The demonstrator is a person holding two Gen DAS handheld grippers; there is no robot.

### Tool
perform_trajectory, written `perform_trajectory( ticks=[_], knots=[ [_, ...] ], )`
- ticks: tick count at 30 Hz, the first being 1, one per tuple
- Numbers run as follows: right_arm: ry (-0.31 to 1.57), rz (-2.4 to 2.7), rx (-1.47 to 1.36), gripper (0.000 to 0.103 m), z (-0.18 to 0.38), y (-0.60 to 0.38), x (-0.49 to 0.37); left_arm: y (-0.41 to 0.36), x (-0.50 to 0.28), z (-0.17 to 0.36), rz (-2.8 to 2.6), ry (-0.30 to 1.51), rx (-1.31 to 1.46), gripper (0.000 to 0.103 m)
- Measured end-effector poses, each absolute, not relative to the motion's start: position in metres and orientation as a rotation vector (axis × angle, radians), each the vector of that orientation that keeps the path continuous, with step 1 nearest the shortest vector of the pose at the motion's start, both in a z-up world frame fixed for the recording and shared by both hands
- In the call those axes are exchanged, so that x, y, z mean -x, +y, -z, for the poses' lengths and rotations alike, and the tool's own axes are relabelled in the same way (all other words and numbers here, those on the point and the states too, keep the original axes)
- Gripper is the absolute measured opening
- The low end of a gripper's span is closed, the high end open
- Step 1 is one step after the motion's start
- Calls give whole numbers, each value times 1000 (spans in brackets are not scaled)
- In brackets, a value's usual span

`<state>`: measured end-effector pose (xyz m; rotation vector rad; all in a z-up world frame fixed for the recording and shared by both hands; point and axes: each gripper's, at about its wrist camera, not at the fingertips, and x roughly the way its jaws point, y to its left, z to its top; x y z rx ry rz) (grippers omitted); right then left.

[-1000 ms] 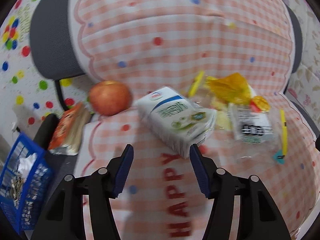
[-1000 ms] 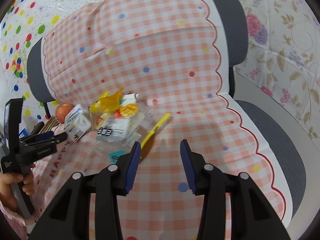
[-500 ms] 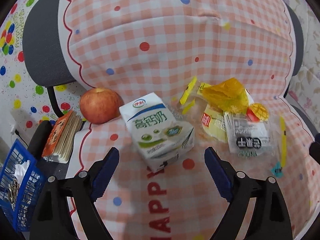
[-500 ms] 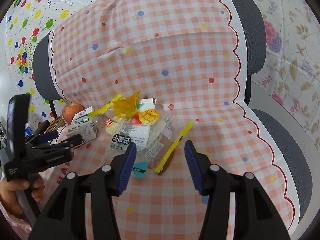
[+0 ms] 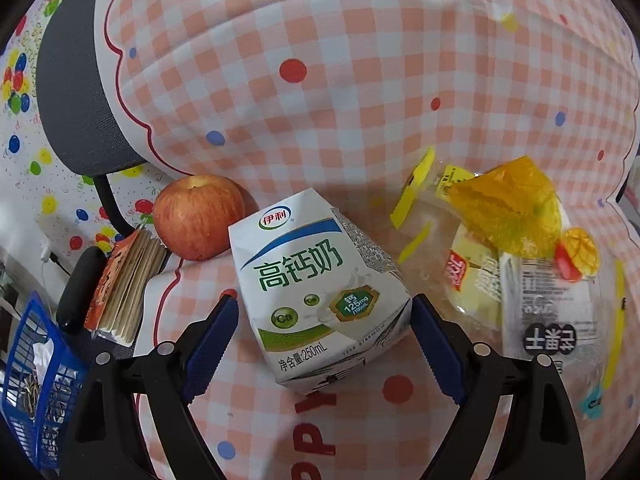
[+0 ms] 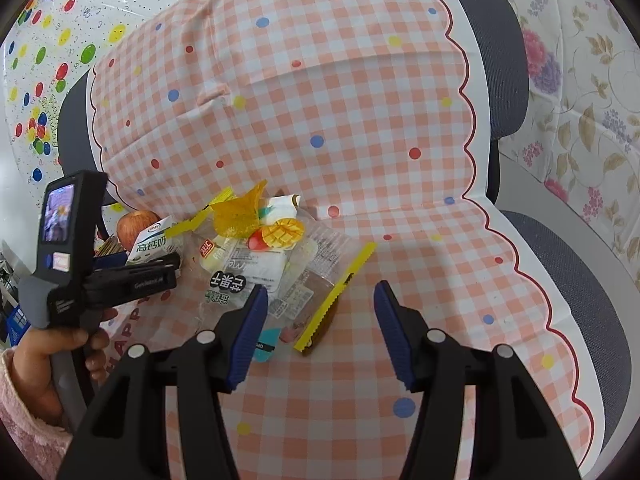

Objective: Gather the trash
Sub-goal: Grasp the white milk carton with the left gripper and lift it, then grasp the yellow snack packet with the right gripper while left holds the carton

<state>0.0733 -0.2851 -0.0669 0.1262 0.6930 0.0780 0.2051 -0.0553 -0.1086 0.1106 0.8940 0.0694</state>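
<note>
A white milk carton (image 5: pixel 320 292) lies on its side on the pink checked cloth (image 5: pixel 360 80) over a chair seat. My left gripper (image 5: pixel 324 312) is open, and its blue fingers stand on either side of the carton's near end without pressing it. To the carton's right lies a heap of clear snack wrappers (image 5: pixel 532 300) with a crumpled orange wrapper (image 5: pixel 508 204) on top. My right gripper (image 6: pixel 320 290) hovers at the near edge of that wrapper heap (image 6: pixel 256 264), its jaws opening. Only a wrapper's yellow zip strip (image 6: pixel 336 296) shows between its fingers, ungripped. The right wrist view also shows the carton (image 6: pixel 154 242).
A red apple (image 5: pixel 198 216) sits just left of the carton, beside a small orange booklet (image 5: pixel 120 284). A blue mesh basket (image 5: pixel 32 380) stands lower left, off the seat. The chair's grey backrest (image 6: pixel 496 60) rises behind. A hand (image 6: pixel 44 360) holds the left gripper.
My left gripper moved forward and down onto the carton and opened much wider, so the carton now sits between its fingers. The right gripper's jaws have spread wider.
</note>
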Motion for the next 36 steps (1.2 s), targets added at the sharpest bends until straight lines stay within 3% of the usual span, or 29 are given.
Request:
perform_trajectory(
  ticks=[1,17,26,31,36],
  knots=[
    [693,-79,-125,55,66,-284,-73,-52,-206,109,-69,912,-111,81],
    [697,-110,-74,51,64,-262,-67,12,-94,63,151,677,-9,78],
    [694,-159,1,51,58,-222,-138,13,-110,42,196,620,-10,78],
    [725,-166,10,30,70,-218,-180,14,-127,45,199,623,-3,78],
    [752,-180,-1,28,78,-218,-200,14,-137,50,193,632,0,78]
  ],
)
